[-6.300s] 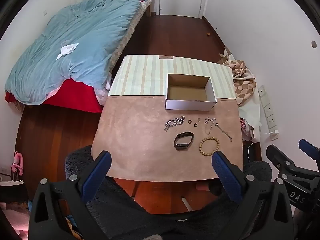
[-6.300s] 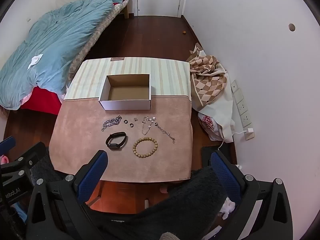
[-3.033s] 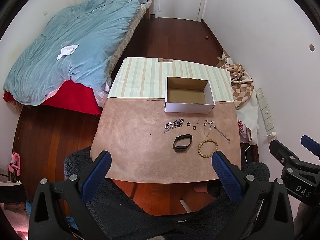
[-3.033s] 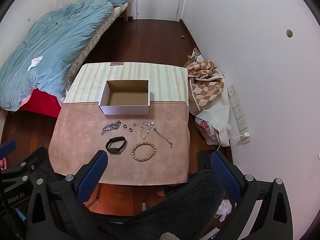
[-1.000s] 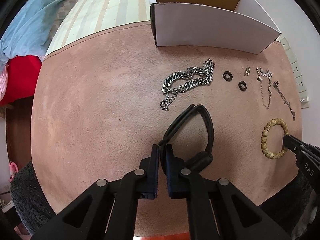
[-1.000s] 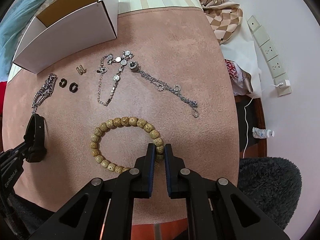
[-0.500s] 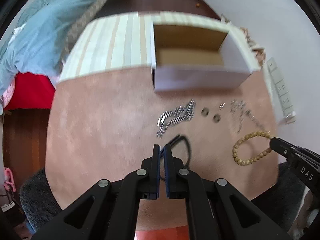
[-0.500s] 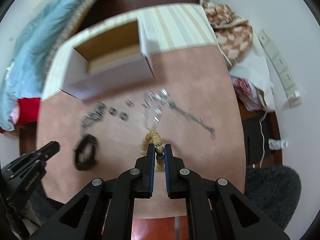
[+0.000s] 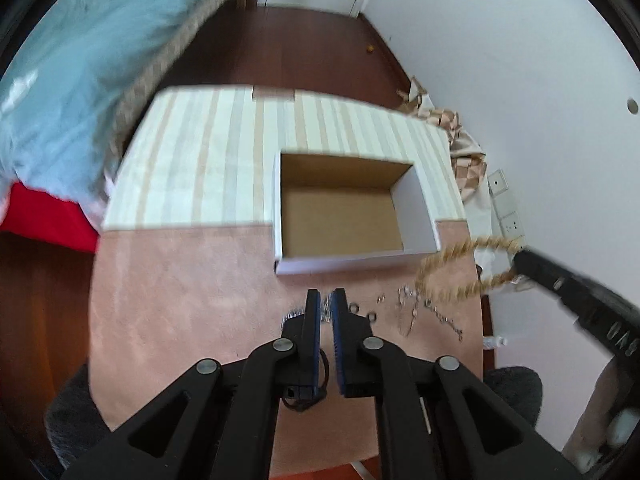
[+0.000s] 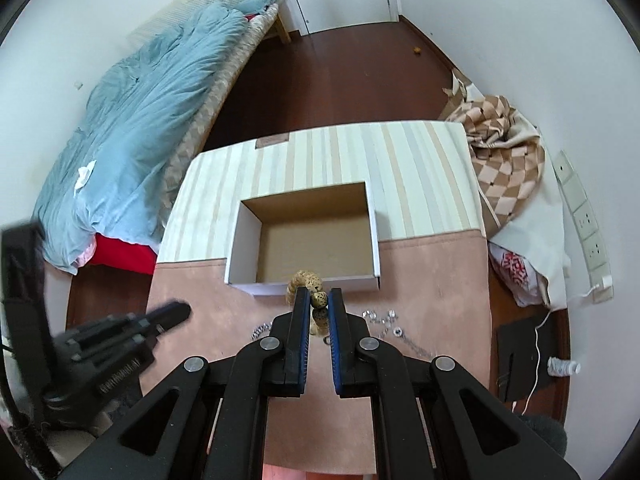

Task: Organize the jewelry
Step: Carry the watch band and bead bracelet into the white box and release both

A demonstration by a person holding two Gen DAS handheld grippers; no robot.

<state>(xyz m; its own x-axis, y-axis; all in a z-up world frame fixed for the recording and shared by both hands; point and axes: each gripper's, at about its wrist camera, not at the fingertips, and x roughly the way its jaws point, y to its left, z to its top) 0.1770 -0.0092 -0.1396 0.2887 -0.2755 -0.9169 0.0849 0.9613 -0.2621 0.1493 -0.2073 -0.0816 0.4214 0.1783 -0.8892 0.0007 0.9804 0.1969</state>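
A blue duvet (image 10: pixel 152 120) covers the bed; checked cloth (image 10: pixel 508 140) lies beside wall sockets (image 10: pixel 584 216).

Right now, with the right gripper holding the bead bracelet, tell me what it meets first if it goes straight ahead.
Likely the white near wall of the cardboard box. The right gripper points at it, with the bead bracelet pinched between its fingers just short of that wall. Height is unclear; if raised enough, it would pass over the rim instead.
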